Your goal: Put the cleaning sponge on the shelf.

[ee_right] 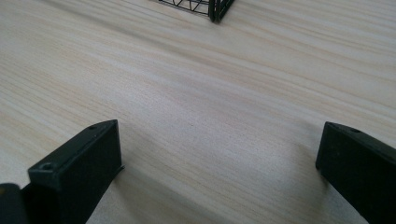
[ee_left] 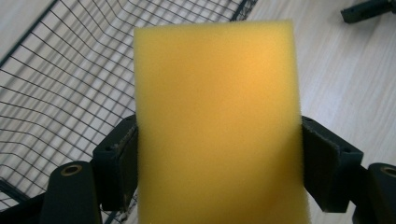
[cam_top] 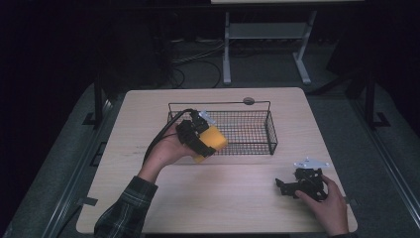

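Note:
A yellow sponge [cam_top: 212, 142] is clamped in my left gripper [cam_top: 200, 140], held above the front left corner of the black wire basket [cam_top: 247, 130]. In the left gripper view the sponge [ee_left: 217, 126] stands upright between the two black pads [ee_left: 116, 168], squeezed at its sides, with the basket's mesh [ee_left: 56, 84] below and to the left. My right gripper [cam_top: 289, 186] rests on the table near the front right corner, jaws wide apart. In the right gripper view its gripper [ee_right: 219, 172] has bare wood between the jaws and the basket's corner [ee_right: 212, 8] far ahead.
The light wooden table [cam_top: 233, 198] has a round grommet [cam_top: 248, 101] at its far edge behind the basket. The basket has a tall wire handle along its back. A white table frame [cam_top: 262, 44] and cables lie on the dark floor beyond.

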Demonstrator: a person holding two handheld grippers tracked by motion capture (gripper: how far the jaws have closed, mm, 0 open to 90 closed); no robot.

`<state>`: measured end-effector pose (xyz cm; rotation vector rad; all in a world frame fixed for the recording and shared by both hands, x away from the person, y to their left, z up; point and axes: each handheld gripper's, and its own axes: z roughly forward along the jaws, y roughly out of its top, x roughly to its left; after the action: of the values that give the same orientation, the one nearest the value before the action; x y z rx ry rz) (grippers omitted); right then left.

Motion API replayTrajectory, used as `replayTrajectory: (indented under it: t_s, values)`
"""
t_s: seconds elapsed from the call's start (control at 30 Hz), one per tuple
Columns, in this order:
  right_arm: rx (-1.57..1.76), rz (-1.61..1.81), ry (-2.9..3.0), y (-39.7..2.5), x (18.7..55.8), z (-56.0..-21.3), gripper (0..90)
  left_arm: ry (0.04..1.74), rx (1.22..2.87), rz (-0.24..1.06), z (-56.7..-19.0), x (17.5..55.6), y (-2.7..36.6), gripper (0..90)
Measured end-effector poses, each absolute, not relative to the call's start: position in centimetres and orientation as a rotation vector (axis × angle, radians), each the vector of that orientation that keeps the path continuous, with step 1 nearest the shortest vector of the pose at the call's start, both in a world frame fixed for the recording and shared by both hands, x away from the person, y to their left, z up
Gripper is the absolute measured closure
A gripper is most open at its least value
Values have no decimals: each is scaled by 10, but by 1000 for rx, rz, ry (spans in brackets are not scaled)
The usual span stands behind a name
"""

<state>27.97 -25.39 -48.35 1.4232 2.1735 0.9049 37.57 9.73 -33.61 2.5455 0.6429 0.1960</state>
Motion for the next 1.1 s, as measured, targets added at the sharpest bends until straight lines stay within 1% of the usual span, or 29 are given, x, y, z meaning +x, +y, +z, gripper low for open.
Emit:
replayTrajectory:
  t_s: [0.6, 1.1]
  values:
    - [1426, 907, 2171, -254, 280, -484, 0, 718, 2524, 276, -330, 412, 105, 235]
    - [1423, 905, 2173, -254, 280, -484, 0, 817, 2502, 319, -337, 438, 122, 235]
